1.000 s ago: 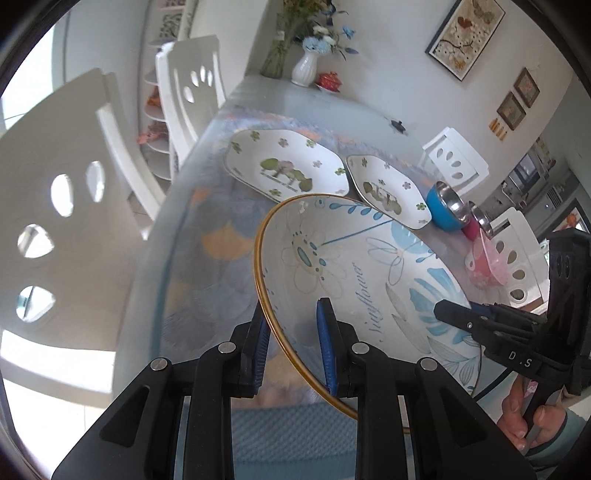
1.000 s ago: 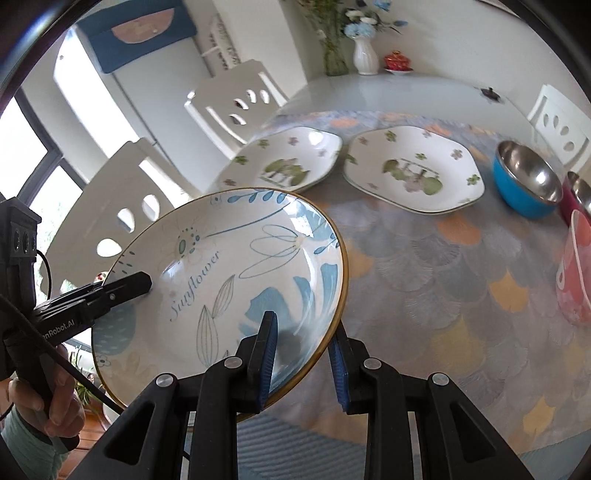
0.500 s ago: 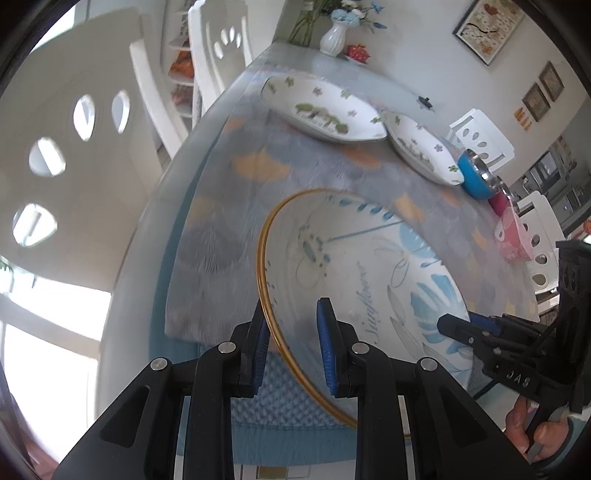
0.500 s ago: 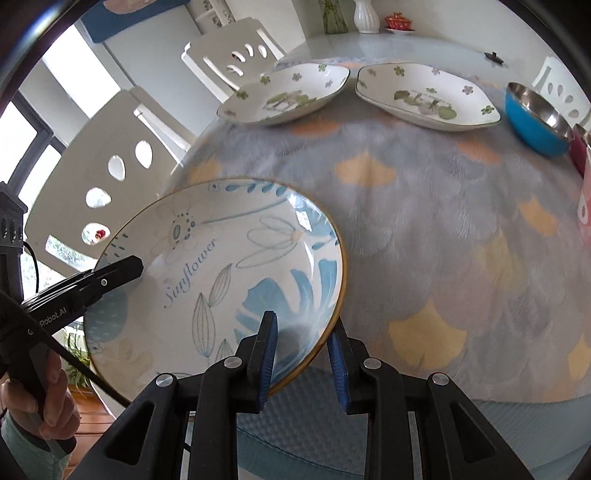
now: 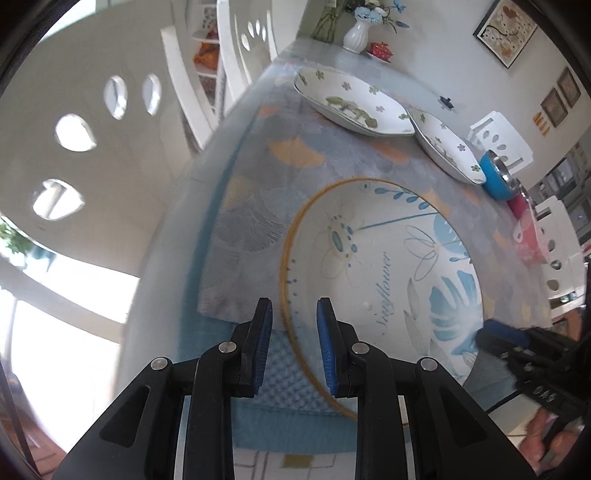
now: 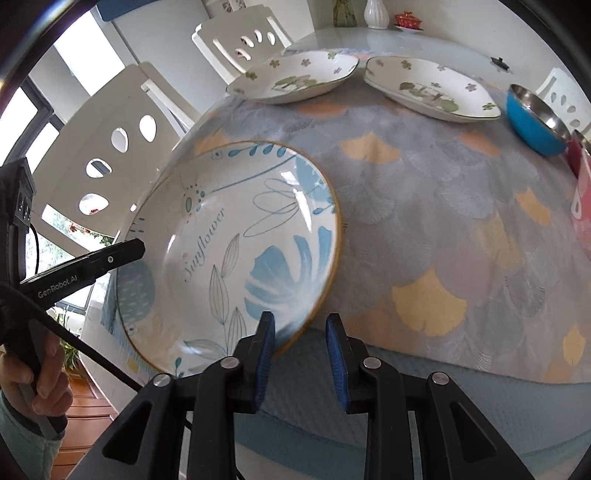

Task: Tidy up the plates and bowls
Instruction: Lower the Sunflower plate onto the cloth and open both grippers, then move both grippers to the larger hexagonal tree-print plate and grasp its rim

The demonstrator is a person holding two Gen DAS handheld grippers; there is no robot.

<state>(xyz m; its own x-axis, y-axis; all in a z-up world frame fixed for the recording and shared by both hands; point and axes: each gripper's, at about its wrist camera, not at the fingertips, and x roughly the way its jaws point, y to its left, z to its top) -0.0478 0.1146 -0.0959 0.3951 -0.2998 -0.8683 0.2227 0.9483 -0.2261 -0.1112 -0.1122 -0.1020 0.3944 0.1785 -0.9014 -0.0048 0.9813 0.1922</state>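
A large white plate (image 5: 384, 266) with blue leaves, a gold rim and the word "Sunflower" hangs low over the near left corner of the patterned table mat (image 6: 443, 221). My left gripper (image 5: 293, 332) is shut on its left rim, which runs between the blue pads (image 5: 263, 332). In the right wrist view the same plate (image 6: 236, 251) has its near right rim between the fingers of my right gripper (image 6: 301, 343), also shut on it. Each gripper shows in the other's view, the left gripper (image 6: 125, 251) and the right gripper (image 5: 491, 338), at opposite rims. Whether the plate touches the mat I cannot tell.
Two white dishes with green clover prints (image 6: 295, 79) (image 6: 432, 88) lie side by side at the far end. A blue steel-lined bowl (image 6: 535, 122) and a pink bowl (image 6: 583, 199) stand along the right edge. White chairs (image 6: 110, 147) line the left side; a vase (image 5: 356, 35) stands far back.
Both grippers have sunk with the plate from above the table down to just over the mat's near corner. The grip on both rims is unchanged.
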